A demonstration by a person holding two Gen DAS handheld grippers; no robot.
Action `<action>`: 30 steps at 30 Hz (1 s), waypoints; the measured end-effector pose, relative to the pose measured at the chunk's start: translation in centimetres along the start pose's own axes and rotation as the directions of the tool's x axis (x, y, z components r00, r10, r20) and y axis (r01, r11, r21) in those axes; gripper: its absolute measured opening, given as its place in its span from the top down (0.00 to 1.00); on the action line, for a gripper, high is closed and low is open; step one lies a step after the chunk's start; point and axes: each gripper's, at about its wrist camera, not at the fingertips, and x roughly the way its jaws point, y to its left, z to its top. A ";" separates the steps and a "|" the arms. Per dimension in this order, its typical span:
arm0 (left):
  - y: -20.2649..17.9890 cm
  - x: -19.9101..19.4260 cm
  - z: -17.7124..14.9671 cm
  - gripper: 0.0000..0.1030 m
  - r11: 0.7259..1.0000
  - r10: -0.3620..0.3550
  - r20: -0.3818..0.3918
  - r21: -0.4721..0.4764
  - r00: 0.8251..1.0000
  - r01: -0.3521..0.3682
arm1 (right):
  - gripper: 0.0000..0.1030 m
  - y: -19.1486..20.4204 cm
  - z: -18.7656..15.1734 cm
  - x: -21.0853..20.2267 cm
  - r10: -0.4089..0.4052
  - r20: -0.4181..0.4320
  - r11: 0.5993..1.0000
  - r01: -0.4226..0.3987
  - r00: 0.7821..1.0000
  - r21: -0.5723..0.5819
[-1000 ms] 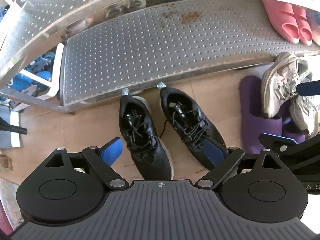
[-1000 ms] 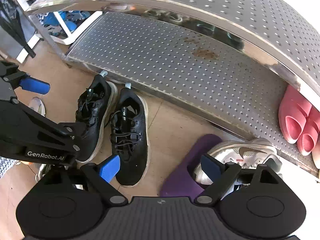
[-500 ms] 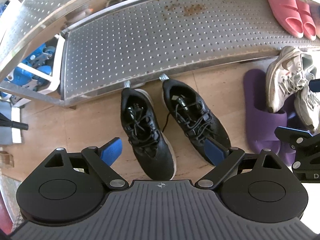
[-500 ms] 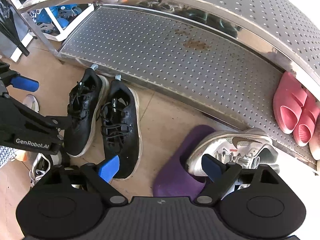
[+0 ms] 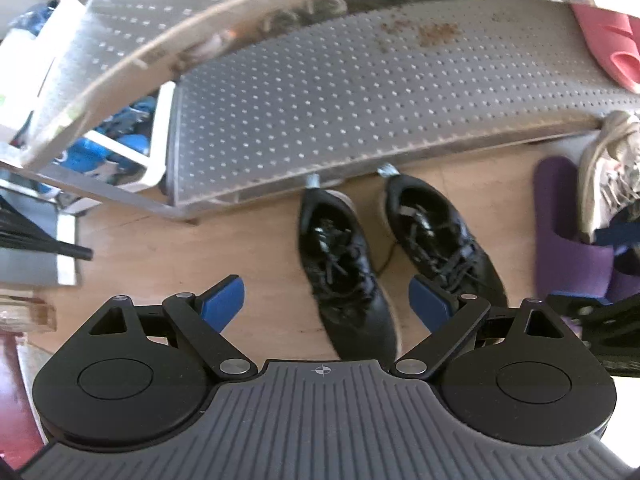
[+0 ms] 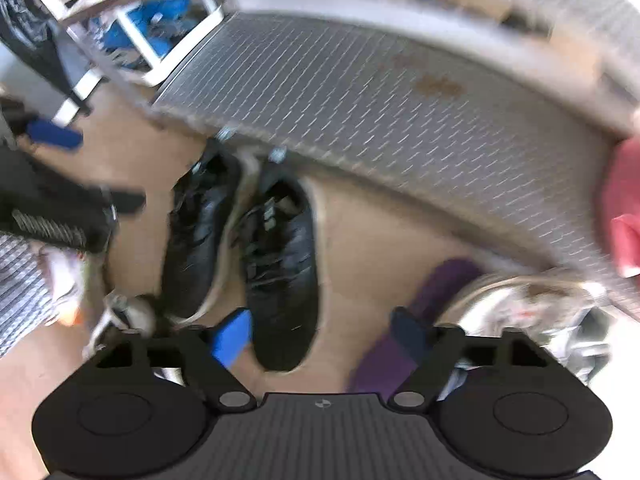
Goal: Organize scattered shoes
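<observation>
Both pairs of jaws stand spread wide with nothing between them — the left gripper [image 5: 324, 304] hangs over a pair of black sneakers [image 5: 394, 256] on the wooden floor [image 5: 168, 256], and the right gripper [image 6: 322, 334] hangs over floor between those sneakers and a purple slipper [image 6: 404, 332].

Each black shoe lies lengthwise, its long axis running away from the perforated metal shelf [image 5: 340, 96]; heels sit just beside the shelf's front edge, toes point toward the cameras. They lie side by side, close together.

To their right, a grey-white sneaker [image 5: 600, 176] rests partly on the purple slipper. Pink slippers [image 5: 608, 40] sit on the shelf's right end. The right wrist view is blurred.
</observation>
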 end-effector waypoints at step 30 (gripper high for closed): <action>5.2 -1.1 -0.5 0.10 0.987 -0.059 0.008 -0.150 0.998 0.060 | 0.49 0.5 2.8 14.5 0.125 0.030 0.793 -0.119 0.992 0.597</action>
